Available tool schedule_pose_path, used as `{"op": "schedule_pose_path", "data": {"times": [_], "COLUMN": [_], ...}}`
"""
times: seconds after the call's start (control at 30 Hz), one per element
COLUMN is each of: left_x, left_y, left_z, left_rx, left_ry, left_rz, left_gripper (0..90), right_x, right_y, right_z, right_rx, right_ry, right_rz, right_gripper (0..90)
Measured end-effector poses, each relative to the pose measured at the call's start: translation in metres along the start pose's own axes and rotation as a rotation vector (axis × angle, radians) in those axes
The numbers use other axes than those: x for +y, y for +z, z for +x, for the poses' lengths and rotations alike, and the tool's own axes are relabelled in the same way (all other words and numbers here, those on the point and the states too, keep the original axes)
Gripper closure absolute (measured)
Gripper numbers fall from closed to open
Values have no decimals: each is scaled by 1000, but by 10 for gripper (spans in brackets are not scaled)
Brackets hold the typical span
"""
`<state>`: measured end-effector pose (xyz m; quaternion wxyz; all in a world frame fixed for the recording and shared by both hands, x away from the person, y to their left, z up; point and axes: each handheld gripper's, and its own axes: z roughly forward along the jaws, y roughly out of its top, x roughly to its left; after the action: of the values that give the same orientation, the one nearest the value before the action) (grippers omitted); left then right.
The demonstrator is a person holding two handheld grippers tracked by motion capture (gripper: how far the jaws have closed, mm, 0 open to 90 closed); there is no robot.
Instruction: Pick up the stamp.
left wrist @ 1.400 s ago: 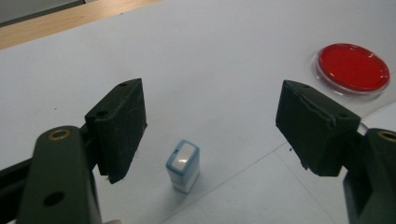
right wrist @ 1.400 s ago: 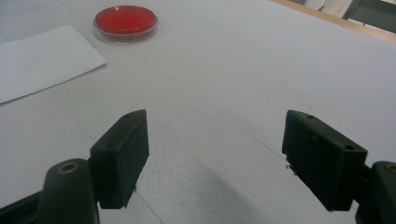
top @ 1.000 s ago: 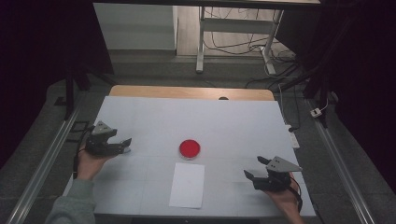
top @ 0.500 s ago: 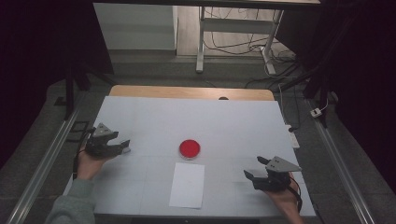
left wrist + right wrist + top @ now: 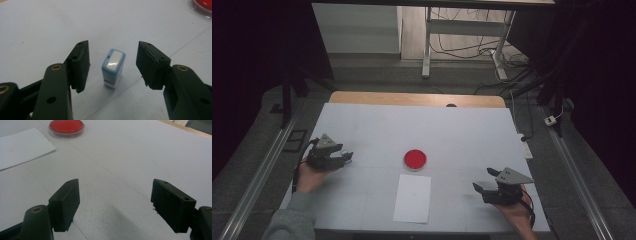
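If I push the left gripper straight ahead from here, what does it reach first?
The small blue stamp, standing upright on the table between the open left gripper fingers, untouched. Going on, the fingers would pass either side of it. The red dish lies well off to the side, though depth is uncertain.

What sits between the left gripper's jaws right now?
A small blue stamp stands upright on the table between the open jaws, touching neither, in the left gripper view.

A lab or test workspace: a wooden table [image 5: 362, 98] covered with white gridded sheeting stands between metal floor rails [image 5: 254, 172], dark curtains hang at both sides, and loose black cables [image 5: 462, 47] trail beyond its far edge.
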<state>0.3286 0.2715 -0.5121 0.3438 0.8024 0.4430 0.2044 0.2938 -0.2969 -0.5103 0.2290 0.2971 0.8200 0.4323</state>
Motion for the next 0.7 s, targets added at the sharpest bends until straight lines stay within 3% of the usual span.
{"op": "schedule_pose_path", "data": {"times": [0.27,0.7], "left_x": [-3,-5], "left_y": [4,6], "left_z": [1,1], "left_rx": [5,3], "left_ry": [12,53], "left_rz": [12,21], "left_gripper": [491,638], "right_x": [0,0], "right_y": [0,1], "right_z": [0,0], "right_rx": [-1,-4], "right_ry": [0,0], "right_rz": [1,9], "right_gripper": [228,228]}}
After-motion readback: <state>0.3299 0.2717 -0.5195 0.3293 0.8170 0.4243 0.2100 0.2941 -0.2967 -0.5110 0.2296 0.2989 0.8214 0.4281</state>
